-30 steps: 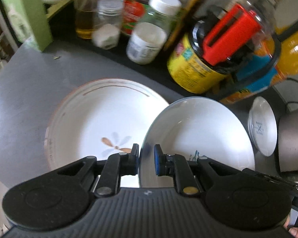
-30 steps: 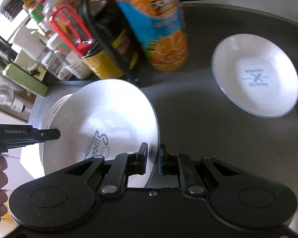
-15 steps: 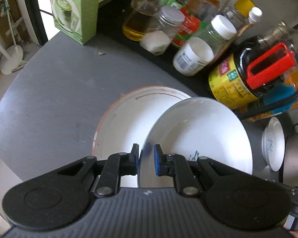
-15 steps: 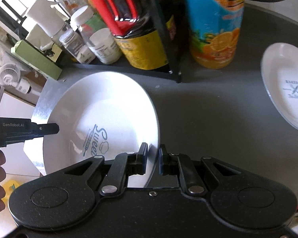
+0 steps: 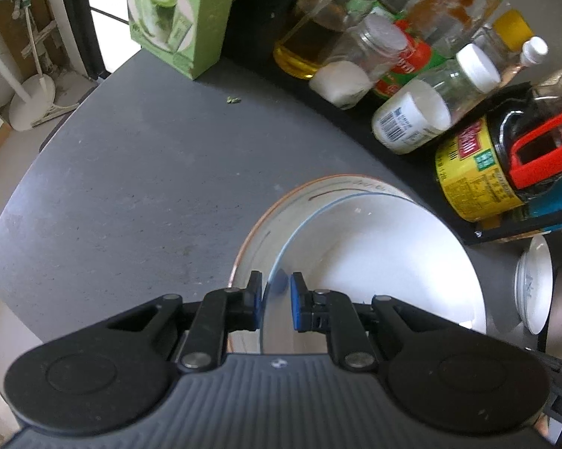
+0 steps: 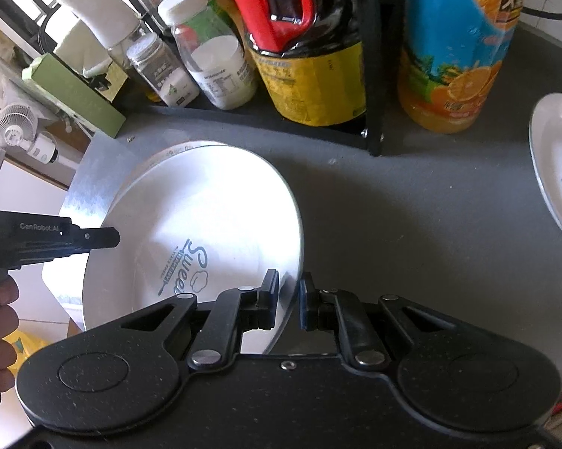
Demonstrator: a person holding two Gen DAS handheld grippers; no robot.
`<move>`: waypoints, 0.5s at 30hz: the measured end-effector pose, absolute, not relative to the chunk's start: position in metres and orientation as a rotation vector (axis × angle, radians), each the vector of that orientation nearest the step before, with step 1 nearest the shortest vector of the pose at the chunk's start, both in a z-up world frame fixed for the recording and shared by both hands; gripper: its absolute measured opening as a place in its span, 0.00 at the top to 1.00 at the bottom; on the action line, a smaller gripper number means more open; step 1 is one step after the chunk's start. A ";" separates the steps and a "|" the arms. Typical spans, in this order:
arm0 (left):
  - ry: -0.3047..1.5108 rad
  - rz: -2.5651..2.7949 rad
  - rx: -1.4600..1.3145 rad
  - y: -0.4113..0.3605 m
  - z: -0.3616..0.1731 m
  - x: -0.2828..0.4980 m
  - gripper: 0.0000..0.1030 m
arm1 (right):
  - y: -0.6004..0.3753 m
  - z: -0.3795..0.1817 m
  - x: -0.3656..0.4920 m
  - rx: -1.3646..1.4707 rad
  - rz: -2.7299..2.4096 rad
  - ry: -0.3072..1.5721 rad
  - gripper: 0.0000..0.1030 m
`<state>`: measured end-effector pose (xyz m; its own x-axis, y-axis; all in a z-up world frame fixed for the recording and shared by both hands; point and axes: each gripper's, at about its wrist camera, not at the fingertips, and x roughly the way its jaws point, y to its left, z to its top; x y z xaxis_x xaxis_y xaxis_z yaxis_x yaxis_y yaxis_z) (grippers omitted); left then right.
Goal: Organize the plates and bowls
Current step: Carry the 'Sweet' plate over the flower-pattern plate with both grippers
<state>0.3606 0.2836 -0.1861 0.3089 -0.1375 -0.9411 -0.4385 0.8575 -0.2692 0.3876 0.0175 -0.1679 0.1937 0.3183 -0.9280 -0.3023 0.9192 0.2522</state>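
A white plate [image 5: 374, 262] with blue "Sweet" lettering [image 6: 206, 224] hangs tilted between both grippers. My left gripper [image 5: 275, 288] is shut on its near-left rim, and its fingertip [image 6: 94, 237] shows at the plate's left edge in the right wrist view. On the opposite rim my right gripper [image 6: 288, 288] is also shut. Just below lies a brown-rimmed plate [image 5: 277, 220] on the grey table; only a crescent of it shows, its rim [image 6: 180, 149] peeking out behind. A small printed plate [image 6: 558, 172] rests at the right [image 5: 535, 284].
A black rack [image 6: 370, 75] of jars and bottles lines the back, with a dark sauce jug [image 5: 505, 172] and an orange juice bottle [image 6: 457, 48]. A green box [image 5: 176, 18] stands at the back left. The table's rounded edge [image 5: 15, 202] drops off at left.
Both grippers carried the white plate to the left and a little down. It now covers most of the brown-rimmed plate, whose flower pattern is hidden. The small printed plate has slid towards the right edge.
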 end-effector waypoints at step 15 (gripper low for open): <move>1.277 0.199 -0.483 0.279 -0.193 0.368 0.86 | 0.019 -0.172 0.389 0.028 0.409 1.294 0.90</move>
<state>0.3681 0.2786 -0.1933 0.2895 -0.1212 -0.9495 -0.4039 0.8838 -0.2360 0.3891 0.0195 -0.1723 0.2126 0.3096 -0.9268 -0.2789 0.9282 0.2461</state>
